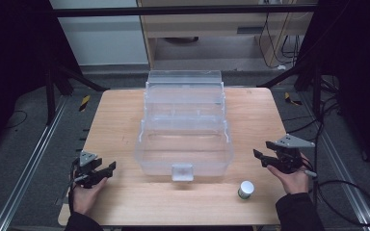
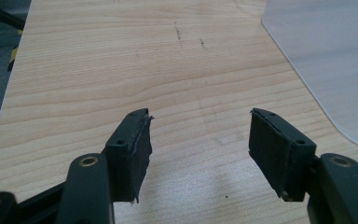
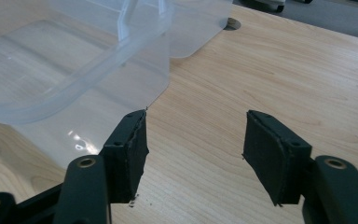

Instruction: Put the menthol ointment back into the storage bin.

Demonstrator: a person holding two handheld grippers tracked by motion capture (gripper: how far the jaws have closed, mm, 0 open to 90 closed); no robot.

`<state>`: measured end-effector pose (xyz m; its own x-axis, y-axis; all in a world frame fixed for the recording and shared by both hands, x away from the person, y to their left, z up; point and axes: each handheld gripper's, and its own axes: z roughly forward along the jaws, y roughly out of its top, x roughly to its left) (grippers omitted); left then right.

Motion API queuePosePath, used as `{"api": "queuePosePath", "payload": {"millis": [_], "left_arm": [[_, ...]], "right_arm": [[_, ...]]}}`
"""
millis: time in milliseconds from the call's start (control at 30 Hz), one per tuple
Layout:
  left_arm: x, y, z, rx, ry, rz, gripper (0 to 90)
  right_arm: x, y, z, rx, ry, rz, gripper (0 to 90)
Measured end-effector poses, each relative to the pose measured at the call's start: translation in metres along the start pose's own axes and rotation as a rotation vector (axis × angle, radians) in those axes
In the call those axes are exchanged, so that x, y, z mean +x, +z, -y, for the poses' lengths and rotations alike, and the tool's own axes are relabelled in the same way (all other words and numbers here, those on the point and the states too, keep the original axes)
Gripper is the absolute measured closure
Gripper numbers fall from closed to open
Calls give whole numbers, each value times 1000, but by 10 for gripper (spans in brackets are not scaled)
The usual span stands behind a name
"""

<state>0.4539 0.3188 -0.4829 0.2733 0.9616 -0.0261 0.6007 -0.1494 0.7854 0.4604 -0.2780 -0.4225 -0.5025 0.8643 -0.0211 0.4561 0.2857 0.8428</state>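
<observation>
A clear plastic box [image 1: 184, 134] with stepped tiers and a front latch stands open in the middle of the wooden table [image 1: 120, 110]. A small jar with a white cap [image 1: 245, 189] sits upright near the front edge, right of the box. My left gripper [image 1: 110, 167] is held low at the front left, open, with bare wood between its jaws [image 2: 199, 114]. My right gripper [image 1: 257, 155] hovers to the right of the box, above and behind the jar, also open with nothing between its pads [image 3: 196, 114]. The box's wall [image 3: 74, 70] lies just left of its left fingertip.
The box's clear base [image 2: 326, 56] reaches into the left gripper view at the right. Black frame struts [image 1: 313, 82] stand past the table's far corners, and cables [image 1: 347, 192] lie on the floor to the right. A metal rail [image 1: 33, 159] runs along the left side.
</observation>
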Motion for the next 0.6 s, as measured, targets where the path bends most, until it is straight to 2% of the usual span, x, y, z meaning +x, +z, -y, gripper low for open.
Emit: {"api": "queuePosePath", "payload": {"millis": [133,267,433,600], "left_arm": [[-1,1,0,8,7,4,383],[-1,1,0,6,12,-1,382],[-1,1,0,9,12,0,383],[-1,2,1,14,16,3,383]], "right_arm": [[0,-5,-10,9,-32,-7,359],[3,-8,-22,61,-80,-29,338],[7,-11,-30,84,-110,-45,333],[14,-12,-38,136,-173,-80,329]]}}
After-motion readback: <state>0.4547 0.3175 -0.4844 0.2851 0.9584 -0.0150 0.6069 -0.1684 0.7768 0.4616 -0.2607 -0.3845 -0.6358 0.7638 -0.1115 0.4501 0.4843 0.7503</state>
